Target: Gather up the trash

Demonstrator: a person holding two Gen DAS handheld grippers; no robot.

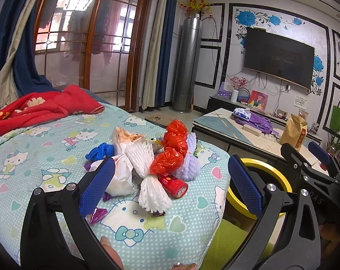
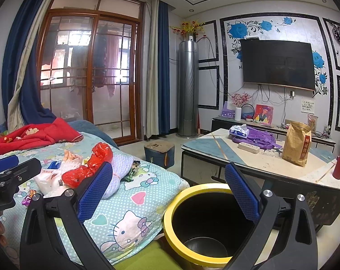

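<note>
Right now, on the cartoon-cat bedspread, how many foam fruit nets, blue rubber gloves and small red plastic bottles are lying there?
Foam fruit nets: 2 (white foam net, lilac foam net)
Blue rubber glove: 1
Small red plastic bottle: 1
Total: 4

Your left hand-held gripper (image 1: 171, 185) has blue cross-hatched pads on black arms, and so does your right hand-held gripper (image 2: 168, 194). The bedsheet (image 1: 46, 157) under the trash is pale teal with white dots, cartoon cats and pastel hearts. On it lie a red crinkled plastic bag (image 1: 173, 148), a white foam net (image 1: 147, 175), a lilac foam net (image 1: 189, 164) and a blue glove (image 1: 100, 150). The bin (image 2: 203, 227) is black inside with a yellow rim.
</note>
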